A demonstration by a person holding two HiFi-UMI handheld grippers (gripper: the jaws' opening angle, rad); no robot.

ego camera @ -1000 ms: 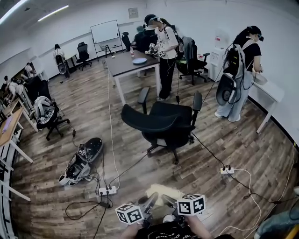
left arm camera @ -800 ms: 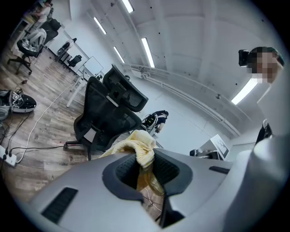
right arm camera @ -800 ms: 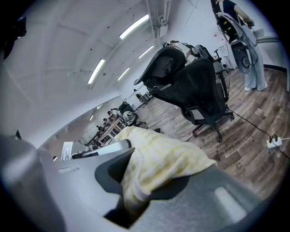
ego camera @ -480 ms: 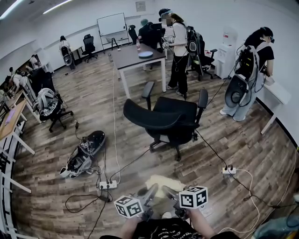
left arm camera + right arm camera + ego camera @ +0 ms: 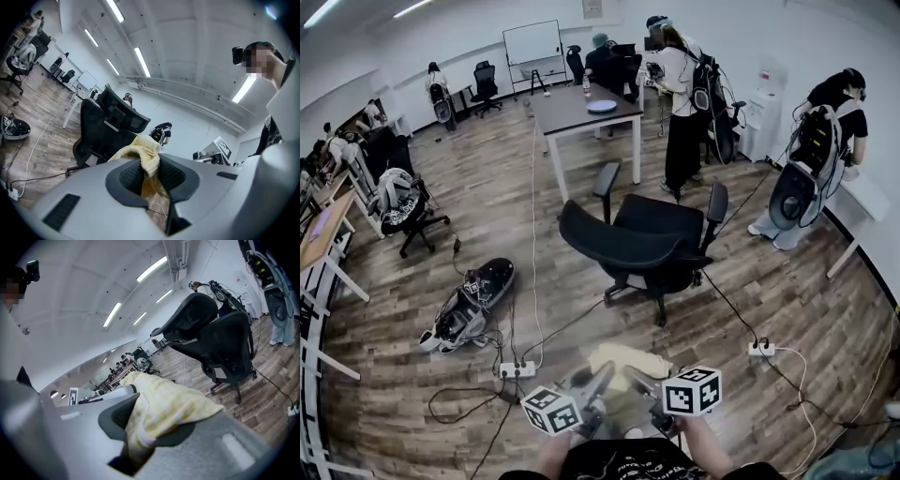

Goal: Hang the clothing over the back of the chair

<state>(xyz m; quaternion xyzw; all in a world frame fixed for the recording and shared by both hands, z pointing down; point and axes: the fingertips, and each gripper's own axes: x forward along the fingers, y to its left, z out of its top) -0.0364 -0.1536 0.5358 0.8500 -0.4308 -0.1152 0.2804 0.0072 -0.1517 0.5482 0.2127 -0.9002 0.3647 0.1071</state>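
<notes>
A pale yellow garment hangs bunched between my two grippers, low in the head view and above the wooden floor. My left gripper is shut on one edge of it; in the left gripper view the cloth is pinched between the pads. My right gripper is shut on the other edge, and the cloth drapes over its lower jaw. The black office chair stands ahead of me. Its backrest is turned toward me, still some way off.
Two power strips and several cables lie on the floor between me and the chair. A dark bag lies at the left. A table and a standing person are behind the chair, another person at the right.
Both grippers have risen a little with the garment held between them. The chair and the room have slid to the right in the head view.
</notes>
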